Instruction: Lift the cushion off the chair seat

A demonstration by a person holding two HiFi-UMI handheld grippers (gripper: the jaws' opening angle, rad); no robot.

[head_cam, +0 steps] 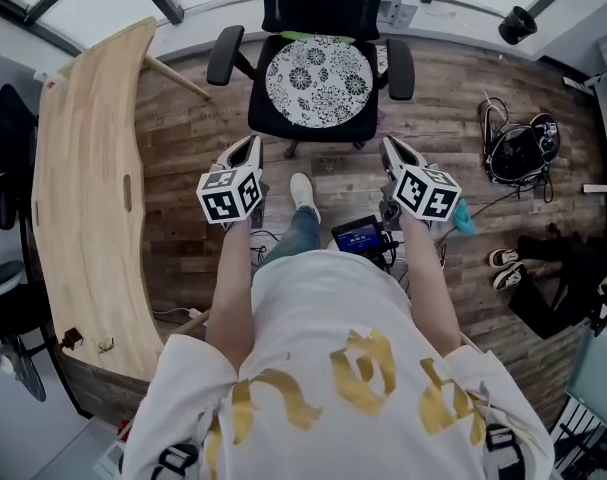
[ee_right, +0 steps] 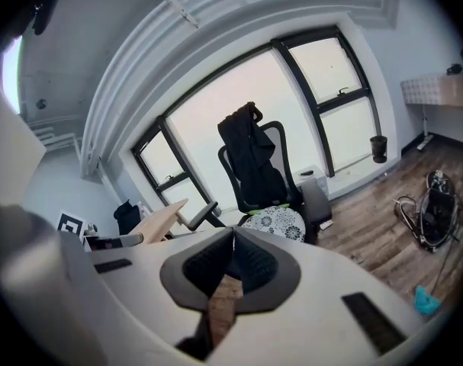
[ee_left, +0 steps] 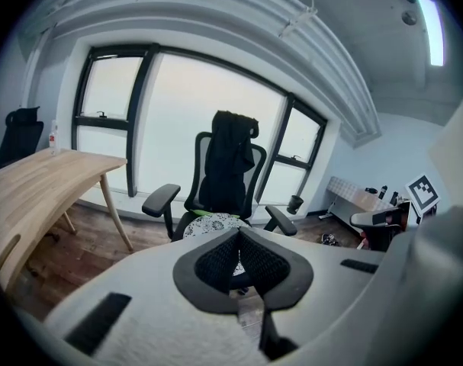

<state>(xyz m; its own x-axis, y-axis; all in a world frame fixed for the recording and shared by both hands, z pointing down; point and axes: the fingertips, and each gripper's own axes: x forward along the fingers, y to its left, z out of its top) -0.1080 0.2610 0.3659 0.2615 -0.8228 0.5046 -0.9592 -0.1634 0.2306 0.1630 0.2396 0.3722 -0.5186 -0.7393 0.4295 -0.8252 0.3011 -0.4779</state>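
A round white cushion with a black flower print [head_cam: 318, 80] lies on the seat of a black office chair [head_cam: 313, 8] at the top middle of the head view. A dark jacket [ee_left: 231, 158] hangs over the chair's backrest. My left gripper [head_cam: 251, 146] and right gripper [head_cam: 389, 146] are held side by side in front of the chair, short of the seat, both shut with nothing between the jaws. The cushion [ee_left: 210, 224] shows just above the closed left gripper [ee_left: 237, 235] in its own view. Above the right gripper [ee_right: 233, 231] I see the cushion [ee_right: 281, 221] too.
A long curved wooden desk [head_cam: 88, 188] runs along the left. A black bag with cables [head_cam: 518, 153] lies on the wood floor at right. Another person's shoes [head_cam: 503, 266] are at the right edge. Windows stand behind the chair.
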